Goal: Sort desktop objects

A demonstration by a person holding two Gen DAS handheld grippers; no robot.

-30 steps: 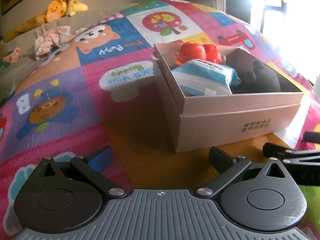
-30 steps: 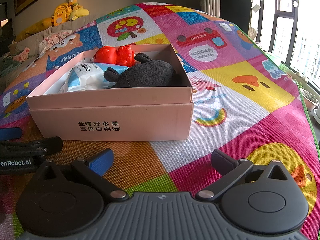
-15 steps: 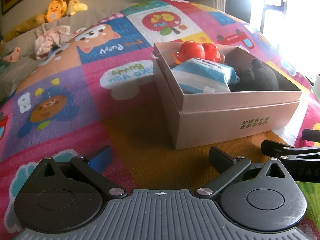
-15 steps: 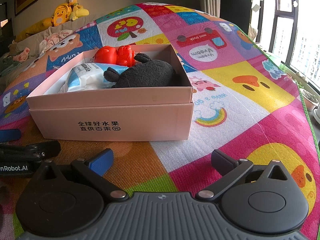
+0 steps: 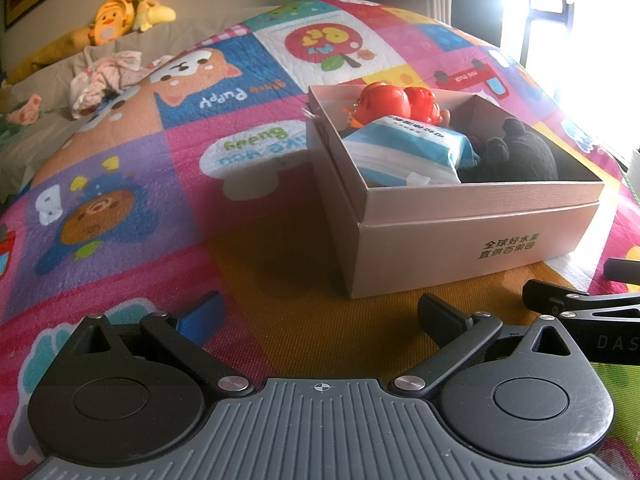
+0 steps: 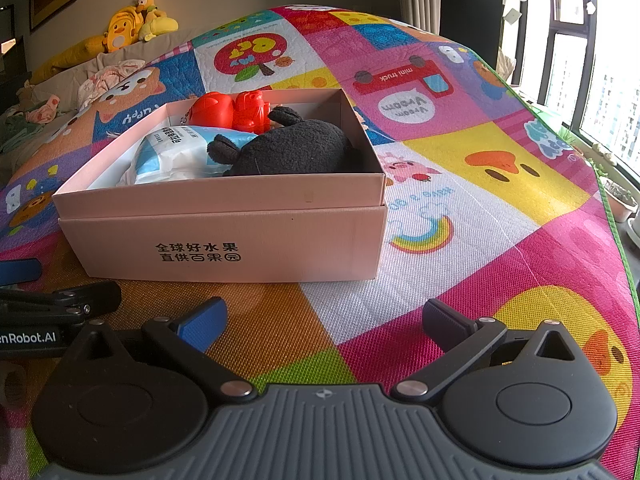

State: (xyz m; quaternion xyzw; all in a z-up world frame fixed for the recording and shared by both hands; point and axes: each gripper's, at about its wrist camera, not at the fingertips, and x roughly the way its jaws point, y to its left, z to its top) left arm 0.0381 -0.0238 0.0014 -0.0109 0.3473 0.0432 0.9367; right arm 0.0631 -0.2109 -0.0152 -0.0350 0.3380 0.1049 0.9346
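A pink cardboard box (image 5: 460, 240) (image 6: 240, 236) stands on the colourful play mat. Inside it lie red plastic toys (image 5: 394, 102) (image 6: 230, 112), a blue-and-white tissue pack (image 5: 404, 152) (image 6: 172, 154) and a black plush toy (image 5: 516, 156) (image 6: 292, 150). My left gripper (image 5: 320, 314) is open and empty, low over the mat, short of the box's near-left corner. My right gripper (image 6: 322, 318) is open and empty too, in front of the box's near-right corner. Each gripper shows at the edge of the other's view.
The play mat (image 6: 480, 208) covers the whole surface, and its green edge (image 6: 618, 236) runs along a window on the right. Yellow plush toys (image 5: 120, 20) and crumpled cloth (image 5: 104, 80) lie on a grey couch at the far left.
The left gripper has drifted back and slightly left, so the box sits a bit further right in its view. The right gripper has hardly moved.
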